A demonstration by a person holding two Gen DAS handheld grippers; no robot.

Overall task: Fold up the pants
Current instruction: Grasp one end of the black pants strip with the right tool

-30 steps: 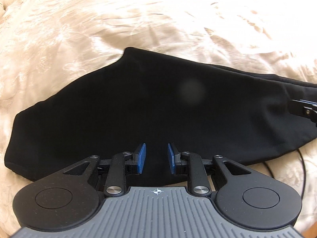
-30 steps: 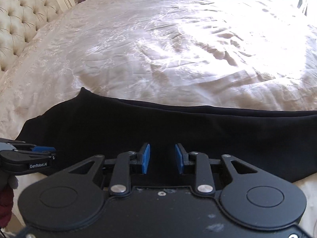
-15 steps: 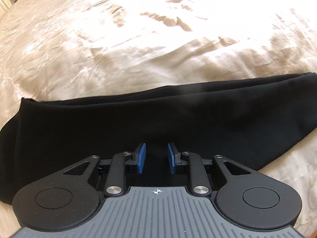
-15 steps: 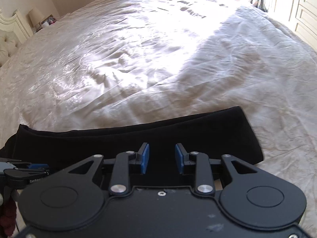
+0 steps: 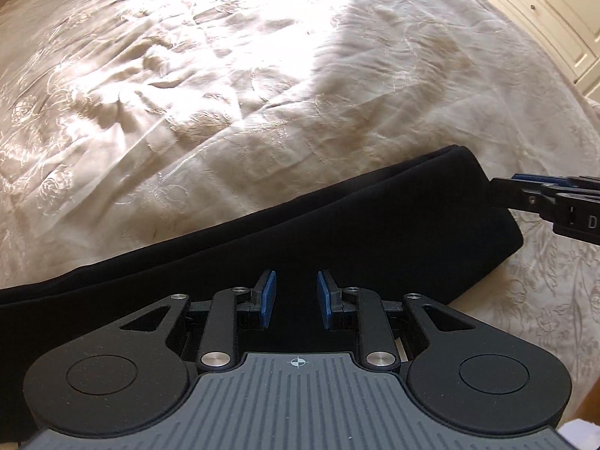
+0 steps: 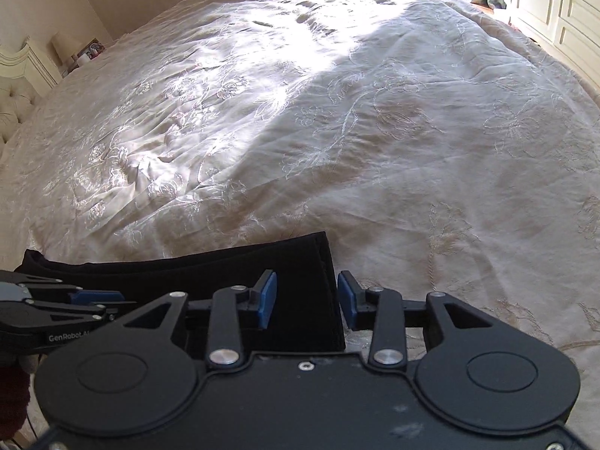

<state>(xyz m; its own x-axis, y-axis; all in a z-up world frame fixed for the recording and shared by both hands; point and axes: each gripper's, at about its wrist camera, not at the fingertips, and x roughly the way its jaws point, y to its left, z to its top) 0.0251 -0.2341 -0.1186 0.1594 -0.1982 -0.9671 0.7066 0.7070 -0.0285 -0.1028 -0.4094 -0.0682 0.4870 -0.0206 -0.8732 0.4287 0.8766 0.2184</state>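
Observation:
Black pants (image 5: pixel 337 232) lie flat on a cream bedspread (image 5: pixel 225 75), legs stacked one on the other. Their cuff end (image 5: pixel 498 225) is at the right of the left wrist view. My left gripper (image 5: pixel 294 296) is open and empty over the leg's near edge. My right gripper (image 6: pixel 307 298) is open, with its jaws standing either side of the cuff end (image 6: pixel 315 292). The pants (image 6: pixel 187 273) run left from there. The right gripper's fingers (image 5: pixel 532 193) show at the cuff in the left wrist view. The left gripper (image 6: pixel 93 302) shows at the left of the right wrist view.
The embroidered bedspread (image 6: pixel 337 112) spreads wide beyond the pants. A tufted headboard (image 6: pixel 11 101) and a nightstand with a lamp (image 6: pixel 62 47) are at the far left. White cabinet doors (image 6: pixel 562 11) stand at the right beyond the bed's edge.
Both grippers have moved right along the pants from the waist side to the cuff end. The right gripper's jaws have opened wider and now straddle the cuff.

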